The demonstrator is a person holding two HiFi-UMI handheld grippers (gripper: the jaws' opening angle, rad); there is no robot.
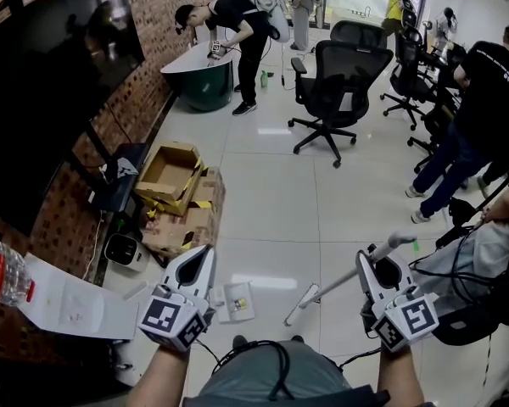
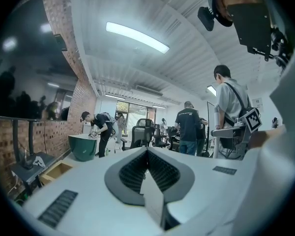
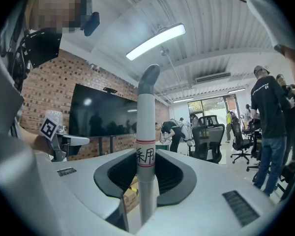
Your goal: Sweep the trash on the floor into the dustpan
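Observation:
My left gripper [image 1: 204, 255] points up and away; in the left gripper view the left gripper [image 2: 148, 153] is shut on a thin white edge [image 2: 155, 201], seemingly part of the dustpan. The white dustpan [image 1: 237, 302] shows just right of that gripper, low over the tiled floor, with a small yellowish scrap on it. My right gripper [image 1: 369, 264] is shut on the white broom handle [image 1: 343, 279], which slants down-left to the broom head [image 1: 299, 305]. In the right gripper view the handle [image 3: 146, 132], with a red-banded label, stands upright between the jaws of the right gripper [image 3: 146, 156].
Flattened cardboard boxes [image 1: 182, 189] and a small white appliance [image 1: 124, 251] lie along the brick wall at left. A black office chair [image 1: 335, 83] stands ahead. People stand at right [image 1: 475, 125] and by a green tub [image 1: 208, 83]. A black bag with cables [image 1: 483, 303] sits at my right.

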